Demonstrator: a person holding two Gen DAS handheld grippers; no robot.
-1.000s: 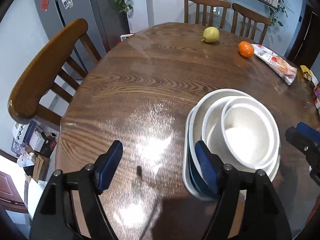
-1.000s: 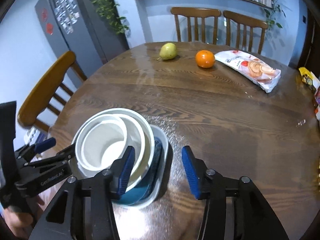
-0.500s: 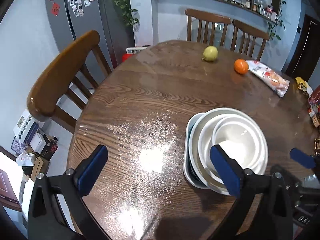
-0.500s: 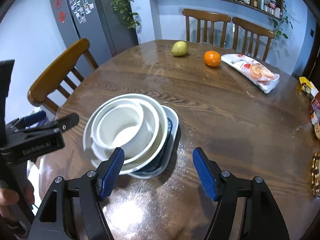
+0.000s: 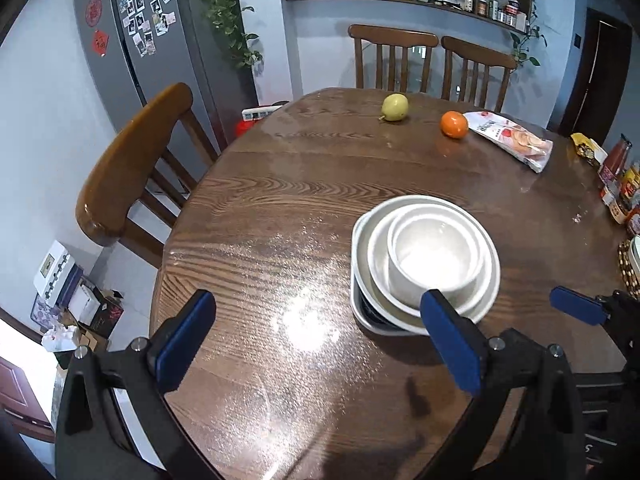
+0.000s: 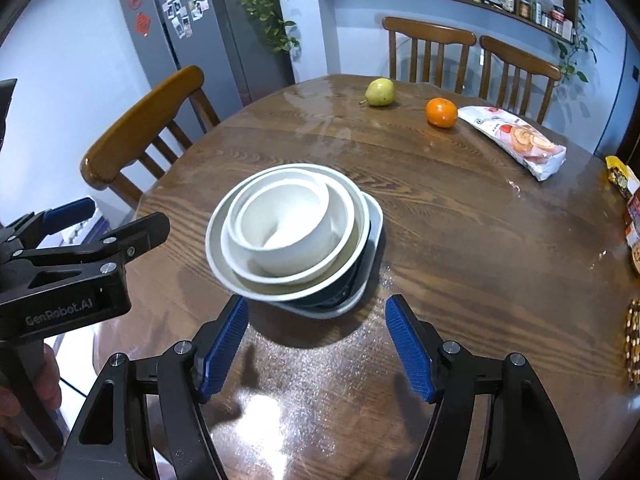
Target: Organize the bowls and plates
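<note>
Two views showed the same stack of dishes on the round wooden table, each from a different side. In the left wrist view, the left gripper stood with its jaws spread wide and nothing between them, only bare table. The stack lay just beyond its right finger, which covered a part of the near rim. In this view the dark blue dish at the bottom was almost hidden; only a thin dark edge showed under the white bowls. The right gripper appeared here only as one blue pad at the right edge.

The right wrist view showed the stack more fully: a small white bowl inside a wider white bowl, this on a white plate, then a dark blue dish and a pale squarish plate lowest. The right gripper was also released, its jaws apart with the stack just beyond the tips, not touching. The left gripper was seen from the side at the left, with part of a hand below it.

Both views showed a pear, an orange and a snack bag at the far side, well apart from the stack.
</note>
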